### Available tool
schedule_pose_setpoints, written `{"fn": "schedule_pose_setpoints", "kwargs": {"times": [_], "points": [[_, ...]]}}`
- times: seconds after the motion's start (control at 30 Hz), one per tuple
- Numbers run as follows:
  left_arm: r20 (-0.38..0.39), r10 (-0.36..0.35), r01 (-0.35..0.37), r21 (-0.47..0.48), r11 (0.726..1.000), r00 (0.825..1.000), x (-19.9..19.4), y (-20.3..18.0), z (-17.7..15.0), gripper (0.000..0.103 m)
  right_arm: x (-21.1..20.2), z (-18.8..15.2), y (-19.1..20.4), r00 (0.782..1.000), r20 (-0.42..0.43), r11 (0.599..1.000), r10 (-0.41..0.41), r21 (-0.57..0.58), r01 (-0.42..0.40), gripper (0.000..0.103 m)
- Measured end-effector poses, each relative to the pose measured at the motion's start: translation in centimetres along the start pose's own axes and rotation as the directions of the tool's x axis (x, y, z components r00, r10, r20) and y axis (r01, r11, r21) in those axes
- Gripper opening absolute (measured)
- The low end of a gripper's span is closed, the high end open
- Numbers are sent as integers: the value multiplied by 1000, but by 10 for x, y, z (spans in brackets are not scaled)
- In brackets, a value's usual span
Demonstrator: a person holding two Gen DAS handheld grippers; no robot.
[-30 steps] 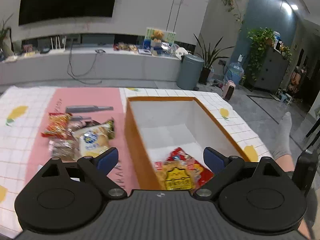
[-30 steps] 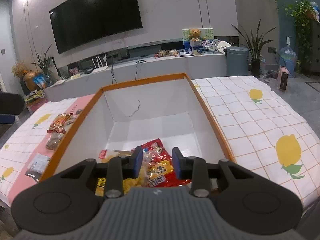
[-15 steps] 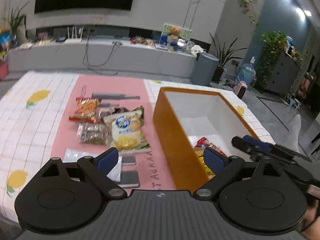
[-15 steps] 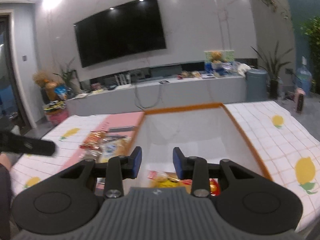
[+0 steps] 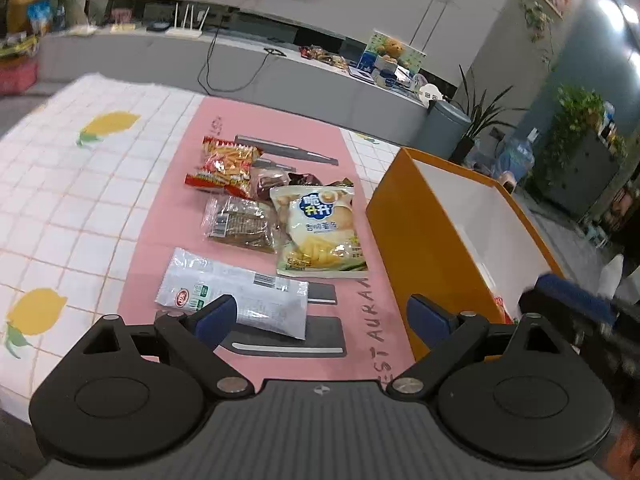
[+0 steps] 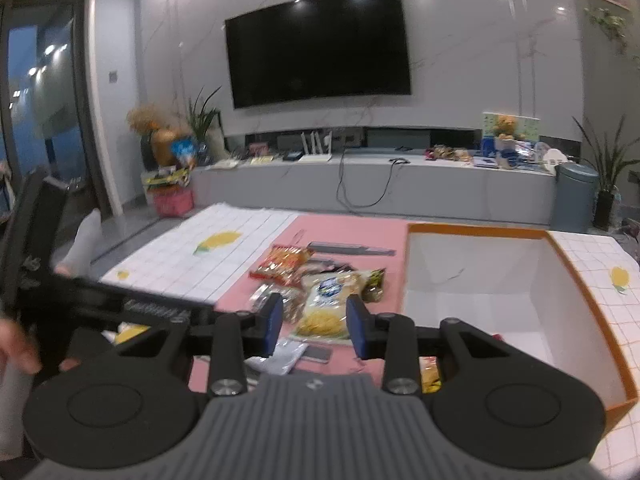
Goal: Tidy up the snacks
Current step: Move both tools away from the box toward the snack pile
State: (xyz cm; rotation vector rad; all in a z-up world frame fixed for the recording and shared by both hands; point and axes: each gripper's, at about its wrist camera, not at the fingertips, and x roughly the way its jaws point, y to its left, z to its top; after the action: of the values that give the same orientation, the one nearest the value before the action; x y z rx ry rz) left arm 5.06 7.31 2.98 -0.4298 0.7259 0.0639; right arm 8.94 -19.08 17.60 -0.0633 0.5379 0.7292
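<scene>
Snack packets [image 5: 318, 232]: glossy plastic film. Box [image 5: 424, 240]: matt orange card, white inside. Tabletop [image 5: 80, 200] cover: smooth cloth.

The left gripper [image 5: 320, 316] holds its jaws wide and empty, while the right gripper [image 6: 314, 328], jaws just opening, grips nothing.

Two hand-held tools, alike: left gripper [image 5: 320, 316] and right gripper [image 6: 314, 330], black linkage arms on round black discs, silver pivot screws, blue pads on the jaws, ribbed grey body with a small round emblem. White sock [image 6: 86, 240] on a foot.
</scene>
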Motion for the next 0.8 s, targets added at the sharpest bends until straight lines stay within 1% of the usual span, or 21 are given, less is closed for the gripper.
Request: {"fn": "schedule_pose_setpoints", "kwargs": {"times": [0.1,0.2,0.27,0.33,0.5,0.53,0.57,0.63,0.7,0.77,0.8], "points": [[-12,-34,34,-30,999,999,11,16,4,103,12,-5,22,999,-32,998,5,-56,-6,36],[-17,-45,44,-49,998,999,22,30,6,103,25,-10,36,998,-57,995,-25,-101,19,37],[-32,-70,68,-61,996,997,30,39,6,103,35,-14,40,997,-71,995,-30,-102,22,37],[-47,-88,85,-65,994,995,38,47,5,103,45,-20,44,995,-97,994,-18,-107,7,37],[-93,-78,72,-64,995,993,58,63,8,103,77,-36,59,987,-159,991,-14,-132,-8,37],[-112,-77,70,-66,995,991,63,66,9,103,83,-39,61,986,-168,993,-14,-122,-7,40],[-129,-80,72,-66,995,988,67,68,10,103,89,-43,62,986,-168,994,-17,-108,-2,46],[-167,-85,77,-55,996,982,74,69,12,103,101,-51,64,986,-168,997,-8,-82,-6,48],[-184,-68,63,-35,997,980,78,69,14,103,113,-60,67,983,-181,996,11,-89,-28,51],[-188,-59,55,-22,998,980,80,69,16,103,124,-66,70,981,-195,993,11,-111,-33,62],[-192,-55,52,-19,998,980,82,69,18,103,130,-69,71,980,-200,992,12,-122,-38,65]]}}
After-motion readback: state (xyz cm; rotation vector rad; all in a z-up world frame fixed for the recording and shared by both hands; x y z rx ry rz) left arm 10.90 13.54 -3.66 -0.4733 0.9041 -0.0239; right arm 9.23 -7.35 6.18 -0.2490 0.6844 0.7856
